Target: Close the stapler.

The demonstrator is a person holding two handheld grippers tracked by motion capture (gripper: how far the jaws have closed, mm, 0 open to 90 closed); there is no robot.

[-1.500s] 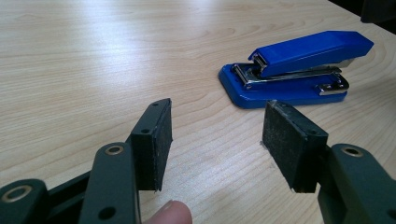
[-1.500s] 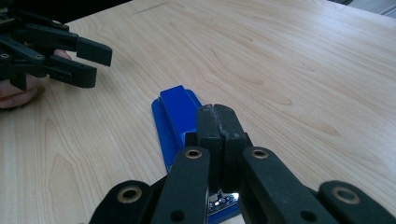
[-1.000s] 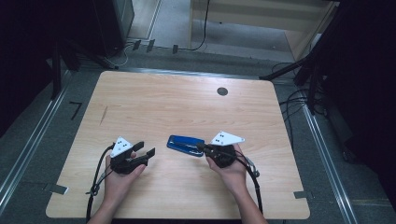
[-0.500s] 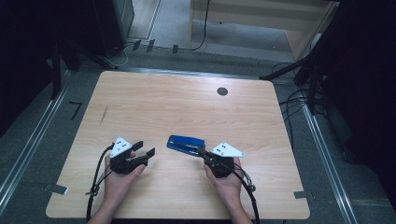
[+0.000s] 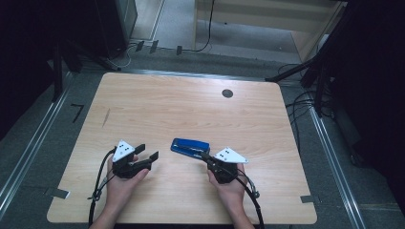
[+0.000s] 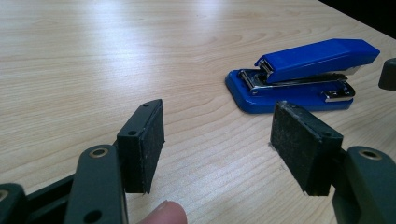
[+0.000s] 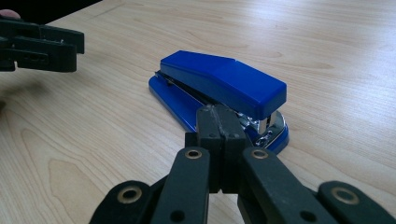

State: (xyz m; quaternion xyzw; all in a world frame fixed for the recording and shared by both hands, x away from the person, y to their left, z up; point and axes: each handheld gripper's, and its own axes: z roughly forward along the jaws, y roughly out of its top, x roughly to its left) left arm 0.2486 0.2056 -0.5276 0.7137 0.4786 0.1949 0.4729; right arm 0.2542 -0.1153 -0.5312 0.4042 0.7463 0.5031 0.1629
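A blue stapler (image 5: pixel 190 146) lies flat on the wooden table (image 5: pixel 191 109), near its front middle; it also appears as the stapler (image 6: pixel 303 74) and the stapler (image 7: pixel 219 88) in the two gripper views. My left gripper (image 5: pixel 146 152) rests on the table to the stapler's left, its jaws open and just having widened, nothing between the pads (image 6: pixel 142 142). My right gripper (image 5: pixel 204 155) sits just right of the stapler, pads pressed together and empty, tips (image 7: pixel 217 122) close beside the stapler's metal end.
A round dark grommet (image 5: pixel 227 93) sits in the table's far right part. Cables (image 5: pixel 305 102) and dark stands crowd the floor beyond the right edge. The left gripper (image 7: pixel 39 44) shows at the upper left of the right gripper view.
The right gripper has drawn back toward the front edge and come lower beside the stapler. The left gripper's jaws stand slightly wider; that hand stayed put.
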